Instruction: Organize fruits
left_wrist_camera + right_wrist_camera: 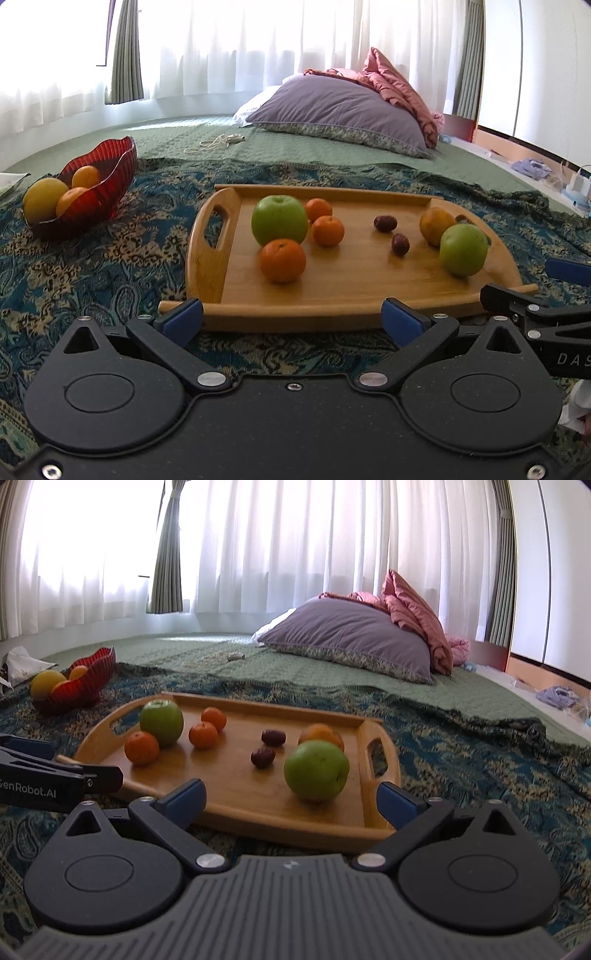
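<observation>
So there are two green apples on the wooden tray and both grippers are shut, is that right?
Not quite: both grippers are open. The left wrist view shows the left gripper with its jaws spread wide, and the right gripper looks the same. The two green apples do sit on the wooden tray.

Both wrist cameras sit low over the bed, just short of the rectangular wooden handled tray (369,291), facing the white curtained window. The left view looks from the tray's left-centre, the right from nearer its right end (380,760). They share the tray, the red ribbed glass bowl (107,184) and the purple pillow (354,635)
</observation>
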{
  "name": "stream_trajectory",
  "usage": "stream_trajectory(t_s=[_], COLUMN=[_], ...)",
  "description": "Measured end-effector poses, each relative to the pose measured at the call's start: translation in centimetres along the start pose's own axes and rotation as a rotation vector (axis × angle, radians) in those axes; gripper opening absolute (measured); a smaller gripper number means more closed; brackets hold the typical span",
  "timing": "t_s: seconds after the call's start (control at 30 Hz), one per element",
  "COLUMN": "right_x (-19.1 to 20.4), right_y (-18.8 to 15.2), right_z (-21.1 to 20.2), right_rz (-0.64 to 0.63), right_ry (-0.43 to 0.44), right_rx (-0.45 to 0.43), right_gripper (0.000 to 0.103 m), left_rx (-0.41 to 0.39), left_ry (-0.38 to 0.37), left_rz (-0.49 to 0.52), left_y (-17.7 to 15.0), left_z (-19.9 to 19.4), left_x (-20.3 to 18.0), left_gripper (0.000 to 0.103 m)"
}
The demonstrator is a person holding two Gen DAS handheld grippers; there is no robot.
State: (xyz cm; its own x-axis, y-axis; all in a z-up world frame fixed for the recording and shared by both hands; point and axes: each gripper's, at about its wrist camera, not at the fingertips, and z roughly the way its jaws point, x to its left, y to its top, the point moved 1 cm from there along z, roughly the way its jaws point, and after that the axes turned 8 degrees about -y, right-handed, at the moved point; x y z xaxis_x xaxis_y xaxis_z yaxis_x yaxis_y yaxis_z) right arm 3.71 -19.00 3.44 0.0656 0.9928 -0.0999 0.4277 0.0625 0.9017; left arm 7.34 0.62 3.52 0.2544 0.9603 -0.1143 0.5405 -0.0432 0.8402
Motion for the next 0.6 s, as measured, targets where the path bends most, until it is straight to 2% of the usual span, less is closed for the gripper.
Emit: stream_trajectory(t_s=[0.4, 0.6], right_x=[0.4, 0.5], right_y=[-2.1, -2.6], right_z=[1.6, 2.2], right_rz=[0.006, 0.006], right_ry=[-0.023, -0.024], right_rx=[0.063, 0.089], right_gripper=[0.103, 0.103], left_rx=[0.024, 0.036], left_ry=[0.044, 0.041], left_rz=[0.033, 0.028], left_y=[-1.3, -1.8], left_z=[1.8, 2.5], left_x=[-0.2, -0.5], left_gripper=[0.103, 0.103])
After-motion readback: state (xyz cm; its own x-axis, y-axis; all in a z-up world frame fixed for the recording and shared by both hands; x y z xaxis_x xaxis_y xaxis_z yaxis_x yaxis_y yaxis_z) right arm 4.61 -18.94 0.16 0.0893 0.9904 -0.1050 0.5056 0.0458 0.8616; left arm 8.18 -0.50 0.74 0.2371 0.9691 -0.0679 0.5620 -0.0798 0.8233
